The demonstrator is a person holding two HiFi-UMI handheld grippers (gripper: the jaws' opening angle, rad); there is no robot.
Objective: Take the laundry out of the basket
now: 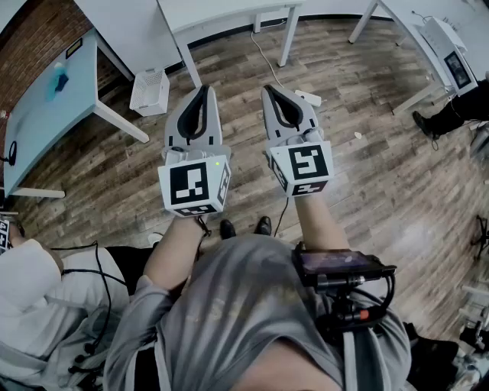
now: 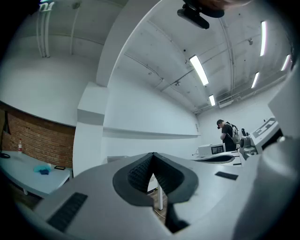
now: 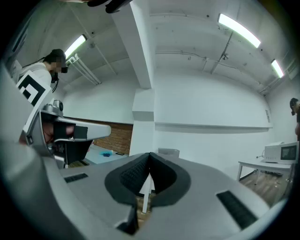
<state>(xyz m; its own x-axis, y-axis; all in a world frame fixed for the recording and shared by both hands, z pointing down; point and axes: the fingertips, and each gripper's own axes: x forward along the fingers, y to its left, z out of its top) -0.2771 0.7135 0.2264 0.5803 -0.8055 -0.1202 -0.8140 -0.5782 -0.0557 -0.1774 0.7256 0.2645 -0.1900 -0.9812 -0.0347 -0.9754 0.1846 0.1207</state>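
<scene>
basket and grippers at rest, task not yet begun. the white perforated basket [image 1: 150,92] stands on the wood-plank floor [image 1: 367,160] at about 10 o'clock from the two tools in the head view, just beside a leg of the pale blue surface [image 1: 42,126]. it is well apart from both tools. no laundry can be made out in it from this angle, as its inside is too small to tell.

the left gripper [image 1: 203,89] and the right gripper [image 1: 268,89] are held side by side ahead of the person's chest, roughly level, with tips toward 12 o'clock. in each gripper view the ribbed pads meet at the tip, so both pairs of jaws are closed with nothing between them. this reads as a neutral carrying pose rather than an approach, since neither tool is aimed at the basket. reaching it would probably call for a turn toward 10 o'clock, a drop toward the floor and parted jaws.

a small blue object [image 1: 59,76] lies on the pale blue surface, which sits against a brick wall [image 1: 30,38] at 9 to 10 o'clock. a white surface [image 1: 229,15] spans 12 o'clock, with a cable [image 1: 267,57] and a power strip [image 1: 308,97] on the floor below it. a further white surface at 1 to 2 o'clock bears a device with a screen [image 1: 452,59]. another person's shoe [image 1: 424,122] shows at 3 o'clock. strip lights [image 2: 199,70] line the white ceiling.
</scene>
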